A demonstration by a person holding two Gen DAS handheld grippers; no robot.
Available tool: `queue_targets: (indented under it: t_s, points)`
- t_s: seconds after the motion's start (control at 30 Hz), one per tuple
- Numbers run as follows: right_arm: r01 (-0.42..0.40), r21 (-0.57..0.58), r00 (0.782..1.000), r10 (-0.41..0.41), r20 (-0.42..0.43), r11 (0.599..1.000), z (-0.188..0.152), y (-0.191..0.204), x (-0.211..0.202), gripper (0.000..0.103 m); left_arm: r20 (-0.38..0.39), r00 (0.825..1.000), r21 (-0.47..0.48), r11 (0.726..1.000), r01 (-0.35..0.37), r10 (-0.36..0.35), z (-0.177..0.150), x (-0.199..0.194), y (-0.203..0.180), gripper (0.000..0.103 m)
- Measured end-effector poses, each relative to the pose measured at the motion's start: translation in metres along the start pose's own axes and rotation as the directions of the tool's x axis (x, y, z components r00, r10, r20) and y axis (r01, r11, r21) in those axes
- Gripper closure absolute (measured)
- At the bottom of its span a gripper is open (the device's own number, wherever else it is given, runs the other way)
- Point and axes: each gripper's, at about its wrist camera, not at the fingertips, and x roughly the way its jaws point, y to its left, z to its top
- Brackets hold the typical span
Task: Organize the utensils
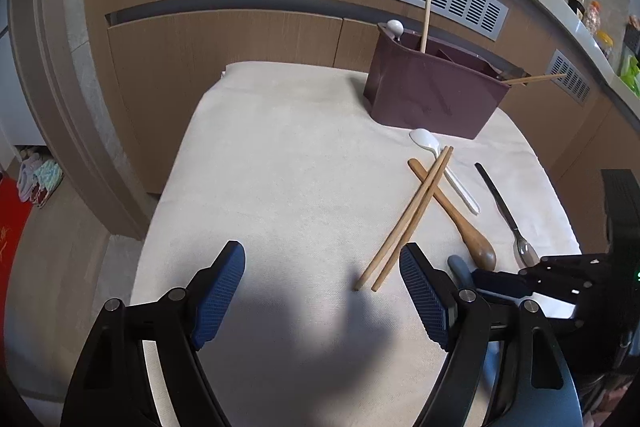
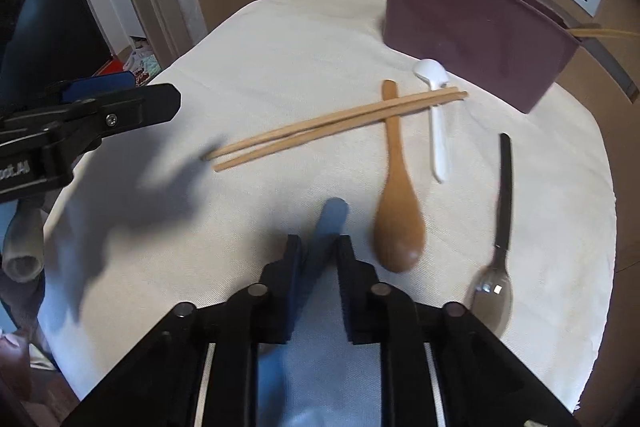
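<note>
Utensils half sorted, and we judge the job barely begun: the maroon holder (image 1: 434, 95) at one o'clock on the cloth-covered table (image 1: 280, 167) has only a single chopstick (image 1: 426, 15) standing in it, a white-knobbed item (image 1: 395, 26) at its left corner, and another stick (image 1: 534, 79) poking over its right end.

Still loose on the cloth, in front of the holder, we count a chopstick pair (image 2: 332, 125) lying across a wooden spoon (image 2: 398, 203), a white plastic spoon (image 2: 436, 119) just beside them, and a black-handled metal spoon (image 2: 500, 227) off at three o'clock.

Our right gripper (image 2: 318, 247) has its jaws pressed together on a blue-handled utensil (image 2: 330, 217), low at six o'clock. Our left gripper (image 1: 322, 285) hangs with jaws wide apart and nothing in them, the near chopstick tips just inside its right finger. So five pieces remain to stow, we reckon.
</note>
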Motion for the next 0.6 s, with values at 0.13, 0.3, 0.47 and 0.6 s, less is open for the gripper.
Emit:
queue_targets:
  t_s: [0.13,0.3,0.47,0.6]
  points:
    - [0.034,0.05,0.999,-0.036,0.027,0.998,-0.009,-0.038,-0.014,0.092,-0.037,0.999,0.022,0.999,0.024,-0.023,0.001,0.012,-0.011,0.023]
    - [0.089,0.169,0.994,-0.098,0.045,0.982,-0.018,-0.092,-0.031,0.092,-0.088,0.994,0.074,0.994,0.075,-0.069,0.004,0.029,-0.039,0.023]
    - [0.107,0.267,0.989,-0.131,0.074,0.958,-0.029,-0.135,-0.044,0.092,-0.114,0.989,0.13,0.985,0.11,-0.096,0.009,0.04,-0.067,0.023]
    - [0.119,0.308,0.984,-0.155,0.093,0.944,-0.029,-0.151,-0.04,0.092,-0.141,0.978,0.137,0.976,0.171,-0.151,0.015,0.048,-0.091,0.024]
